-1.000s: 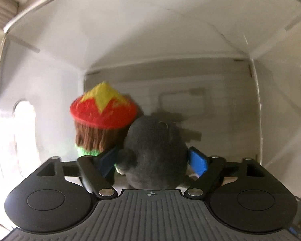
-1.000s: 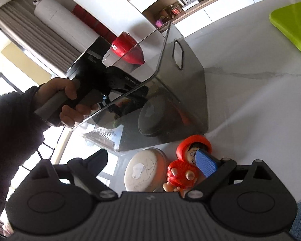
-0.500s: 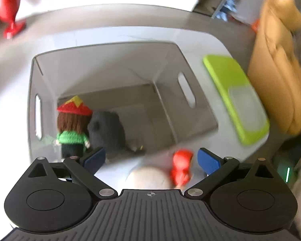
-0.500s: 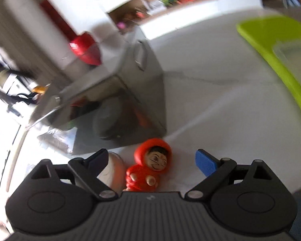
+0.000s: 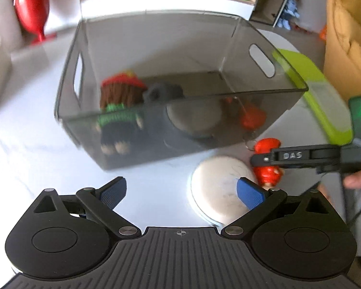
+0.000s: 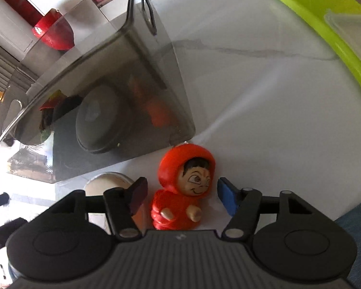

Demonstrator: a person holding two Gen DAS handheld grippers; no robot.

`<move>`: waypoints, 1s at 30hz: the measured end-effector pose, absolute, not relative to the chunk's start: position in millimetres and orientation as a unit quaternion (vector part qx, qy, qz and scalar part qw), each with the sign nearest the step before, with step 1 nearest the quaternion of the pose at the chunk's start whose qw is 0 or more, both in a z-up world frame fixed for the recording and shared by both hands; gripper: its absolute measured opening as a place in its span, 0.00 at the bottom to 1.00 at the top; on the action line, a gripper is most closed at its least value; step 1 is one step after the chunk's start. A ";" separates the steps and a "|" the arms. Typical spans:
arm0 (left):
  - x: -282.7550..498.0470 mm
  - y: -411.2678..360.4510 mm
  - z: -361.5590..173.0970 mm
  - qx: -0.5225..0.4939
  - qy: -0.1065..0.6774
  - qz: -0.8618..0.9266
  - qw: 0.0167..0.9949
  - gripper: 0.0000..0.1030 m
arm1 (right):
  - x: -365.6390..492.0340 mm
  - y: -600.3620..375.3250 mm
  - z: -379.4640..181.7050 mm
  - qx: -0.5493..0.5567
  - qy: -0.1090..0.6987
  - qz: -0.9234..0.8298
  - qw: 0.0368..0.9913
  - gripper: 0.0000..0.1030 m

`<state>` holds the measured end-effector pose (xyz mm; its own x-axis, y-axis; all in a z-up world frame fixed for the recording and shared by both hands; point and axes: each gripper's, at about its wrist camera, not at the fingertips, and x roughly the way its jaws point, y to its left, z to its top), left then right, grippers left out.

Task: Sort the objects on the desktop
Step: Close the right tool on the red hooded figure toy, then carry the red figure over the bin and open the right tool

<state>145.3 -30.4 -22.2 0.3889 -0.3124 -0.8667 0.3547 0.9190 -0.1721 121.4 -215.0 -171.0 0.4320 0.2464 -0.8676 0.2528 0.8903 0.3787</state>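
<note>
A smoky see-through bin stands on the white table and holds a knitted doll with a red hat and a dark plush toy. In front of the bin stand a red hooded figurine and a round cream tin. My right gripper straddles the figurine, its jaws closing, with gaps still showing beside both pads. My left gripper hangs open over bare table in front of the bin, nothing between its fingers.
A lime green tray with a clear lid lies to the right of the bin. A red vase stands beyond the table at the far left. A hand holds the right gripper at the right edge.
My left gripper let go of the dark plush, pulled up and back out of the bin. My right gripper came down around the red figurine and its jaws narrowed.
</note>
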 end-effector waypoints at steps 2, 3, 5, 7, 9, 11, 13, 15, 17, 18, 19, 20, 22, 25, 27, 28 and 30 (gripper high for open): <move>146.7 -25.1 -23.8 0.004 0.519 -0.204 0.830 0.98 | 122.2 -212.8 -175.0 0.239 0.534 -0.003 0.811 0.65; 146.8 -24.6 -25.4 0.006 0.515 -0.203 0.833 0.98 | 121.3 -212.2 -175.3 0.239 0.529 -0.006 0.814 0.65; 145.7 -25.5 -26.7 0.013 0.508 -0.201 0.837 0.98 | 120.7 -209.4 -175.3 0.230 0.523 -0.013 0.821 0.51; 145.0 -27.7 -27.2 0.015 0.508 -0.203 0.837 0.98 | 120.1 -207.0 -174.7 0.220 0.519 -0.010 0.826 0.50; 145.6 -31.1 -29.9 0.021 0.510 -0.202 0.836 0.98 | 116.4 -209.4 -173.7 0.225 0.513 -0.004 0.828 0.50; 146.2 -34.5 -32.7 0.028 0.512 -0.199 0.835 0.98 | 111.7 -214.2 -169.0 0.230 0.504 0.002 0.832 0.50; 146.3 -38.0 -35.0 0.037 0.513 -0.198 0.835 0.98 | 104.5 -223.9 -155.0 0.232 0.493 0.011 0.838 0.50; 146.1 -39.5 -36.9 0.039 0.512 -0.203 0.834 0.98 | 96.8 -235.8 -132.0 0.236 0.486 0.023 0.841 0.50; 148.0 -40.1 -41.7 0.032 0.511 -0.208 0.833 0.98 | 92.3 -245.8 -103.8 0.237 0.475 0.034 0.847 0.50; 148.9 -40.3 -44.2 0.029 0.511 -0.210 0.833 0.98 | 89.6 -249.5 -87.2 0.234 0.467 0.038 0.852 0.50; 151.2 -40.4 -48.7 0.020 0.511 -0.216 0.832 0.98 | 87.9 -252.0 -71.3 0.229 0.459 0.041 0.858 0.50; 153.9 -40.4 -53.3 0.011 0.513 -0.221 0.829 0.98 | 88.6 -251.5 -54.9 0.221 0.449 0.043 0.865 0.50; 158.8 -39.9 -61.1 -0.006 0.514 -0.233 0.825 0.98 | 95.9 -245.1 -20.7 0.195 0.428 0.045 0.881 0.50; 165.6 -38.4 -70.8 -0.028 0.511 -0.252 0.821 0.98 | 124.0 -218.5 20.5 0.136 0.402 0.046 0.905 0.50; 168.1 -36.5 -75.2 -0.035 0.506 -0.264 0.821 0.98 | 156.2 -197.2 32.2 0.102 0.408 0.045 0.906 0.50; 168.4 -35.1 -76.4 -0.035 0.501 -0.269 0.822 0.98 | 173.9 -186.3 34.6 0.086 0.416 0.042 0.904 0.50; 168.0 -30.6 -79.0 -0.038 0.497 -0.294 0.816 0.98 | 211.2 -164.6 26.1 0.051 0.447 0.029 0.893 0.50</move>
